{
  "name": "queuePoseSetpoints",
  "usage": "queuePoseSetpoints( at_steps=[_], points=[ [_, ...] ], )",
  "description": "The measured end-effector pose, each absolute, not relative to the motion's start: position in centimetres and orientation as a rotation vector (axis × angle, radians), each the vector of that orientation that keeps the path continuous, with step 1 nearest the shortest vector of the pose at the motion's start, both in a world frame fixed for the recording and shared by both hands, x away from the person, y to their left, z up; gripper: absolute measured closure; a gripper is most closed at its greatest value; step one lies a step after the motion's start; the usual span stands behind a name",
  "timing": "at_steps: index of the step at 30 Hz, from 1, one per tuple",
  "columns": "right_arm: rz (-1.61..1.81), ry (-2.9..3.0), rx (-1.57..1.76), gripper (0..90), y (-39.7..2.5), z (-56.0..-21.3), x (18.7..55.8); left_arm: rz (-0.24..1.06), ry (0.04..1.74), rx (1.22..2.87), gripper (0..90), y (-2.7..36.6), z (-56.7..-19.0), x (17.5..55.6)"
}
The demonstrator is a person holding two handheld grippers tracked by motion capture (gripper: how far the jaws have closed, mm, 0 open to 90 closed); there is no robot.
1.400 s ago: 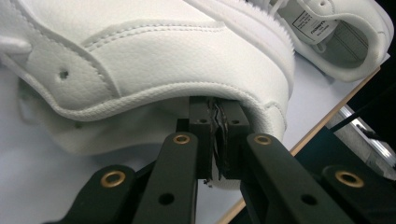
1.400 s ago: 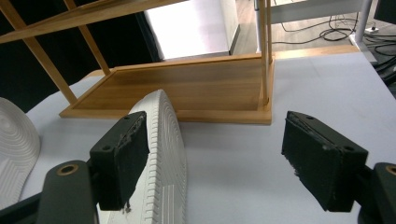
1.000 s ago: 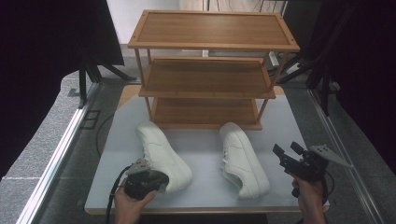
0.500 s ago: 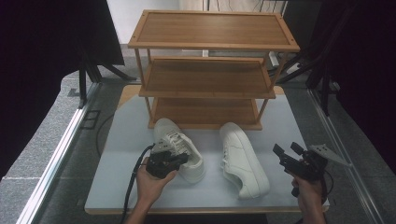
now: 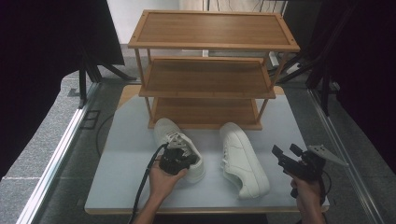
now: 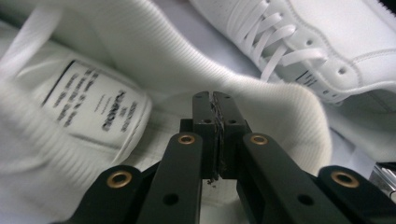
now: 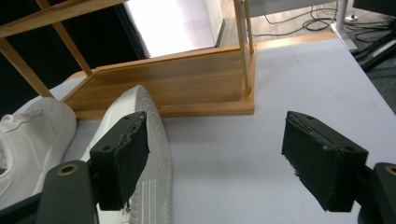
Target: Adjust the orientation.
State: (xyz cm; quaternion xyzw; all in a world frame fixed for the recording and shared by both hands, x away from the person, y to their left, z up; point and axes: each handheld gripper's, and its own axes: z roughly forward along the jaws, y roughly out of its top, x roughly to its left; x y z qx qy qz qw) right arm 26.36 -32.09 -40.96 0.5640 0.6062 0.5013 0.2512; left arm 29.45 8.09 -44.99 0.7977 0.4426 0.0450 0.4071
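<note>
Two white shoes lie on the pale table (image 5: 123, 163) in front of a wooden rack. My left gripper (image 5: 179, 157) sits on the near end of the left shoe (image 5: 173, 134). In the left gripper view its jaws are pressed together (image 6: 214, 97) inside that shoe's opening (image 6: 98, 65), tips at the ribbed collar, with nothing visible between them. The right shoe (image 5: 243, 158) (image 6: 327, 42) lies beside it. My right gripper (image 5: 286, 150) hovers open to the right of the right shoe (image 7: 144, 130), with only air between its pads (image 7: 219, 154).
A three-tier wooden shoe rack (image 5: 205, 77) stands at the back of the table; its bottom shelf (image 7: 163, 88) is bare. Metal rails run along both table sides, and dark stands (image 5: 322, 70) rise at the back right.
My left gripper moved forward and right from the table's front edge onto the left shoe, which shifted right and toward the rack. The right gripper and right shoe stayed put.
</note>
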Motion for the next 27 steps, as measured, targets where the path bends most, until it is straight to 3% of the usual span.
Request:
queuePoseSetpoints(
  at_steps=[17, 22, 27],
  points=[
    [1.337, 1.665, 1.548, 22.9, -31.5, -41.5, 26.4, 0.037, 1.085, 1.961, 90.0, 10.9, -45.3, 28.2],
    [1.307, 1.696, 1.532, 22.9, -30.7, -41.9, 26.7, 0.102, 1.053, 2.063, 90.0, 10.6, -44.9, 27.9],
    [1.288, 1.701, 1.516, 22.9, -30.2, -42.0, 26.6, 0.138, 1.068, 2.049, 90.0, 12.0, -45.0, 26.5]
  ],
)
